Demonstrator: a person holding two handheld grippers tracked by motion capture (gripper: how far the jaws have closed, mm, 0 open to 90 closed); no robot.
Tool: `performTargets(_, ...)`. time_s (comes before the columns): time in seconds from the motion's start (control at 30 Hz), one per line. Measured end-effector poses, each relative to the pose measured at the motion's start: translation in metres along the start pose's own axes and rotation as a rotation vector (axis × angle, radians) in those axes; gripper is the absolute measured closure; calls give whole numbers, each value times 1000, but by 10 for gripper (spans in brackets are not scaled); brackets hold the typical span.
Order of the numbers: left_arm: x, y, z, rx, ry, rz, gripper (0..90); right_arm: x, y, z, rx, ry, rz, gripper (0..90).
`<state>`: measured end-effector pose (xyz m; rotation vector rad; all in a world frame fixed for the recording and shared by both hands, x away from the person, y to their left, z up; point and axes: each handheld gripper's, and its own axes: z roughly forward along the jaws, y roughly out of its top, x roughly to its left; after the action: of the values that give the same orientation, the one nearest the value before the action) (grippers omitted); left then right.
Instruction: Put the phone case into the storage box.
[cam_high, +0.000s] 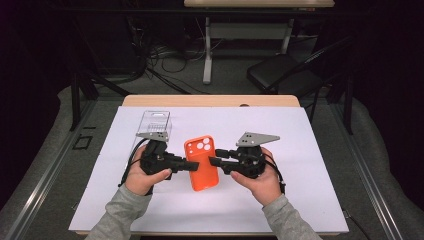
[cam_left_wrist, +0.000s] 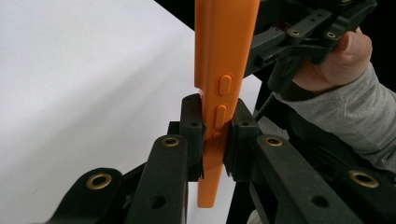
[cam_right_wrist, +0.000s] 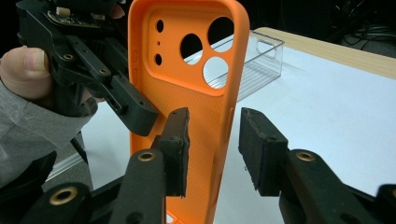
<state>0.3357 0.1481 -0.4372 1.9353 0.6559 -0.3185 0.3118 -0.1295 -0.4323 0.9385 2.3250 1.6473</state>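
The left gripper's (cam_left_wrist: 215, 135) pads were clamped on one long edge of the orange phone case (cam_high: 201, 163), held above the white sheet (cam_high: 300, 190); the right gripper's (cam_right_wrist: 212, 149) pads straddled the opposite edge, not yet pressing. A clean hold likely called for both pads to seat squarely on the rim before any pull; a clear box (cam_high: 155, 125) stood behind, and the case's lower end was cut off in the right gripper view

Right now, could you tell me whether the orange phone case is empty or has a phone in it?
Empty: the table shows through the camera holes of the case.
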Motion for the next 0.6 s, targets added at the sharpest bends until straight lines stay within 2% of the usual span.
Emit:
performTargets(0.4,-2,0,2,8,-16,23,801,-3,0,0,18,38,33,710)
performTargets(0.6,0,-1,3,7,-16,18,802,-4,0,-1,21,49,46,738)
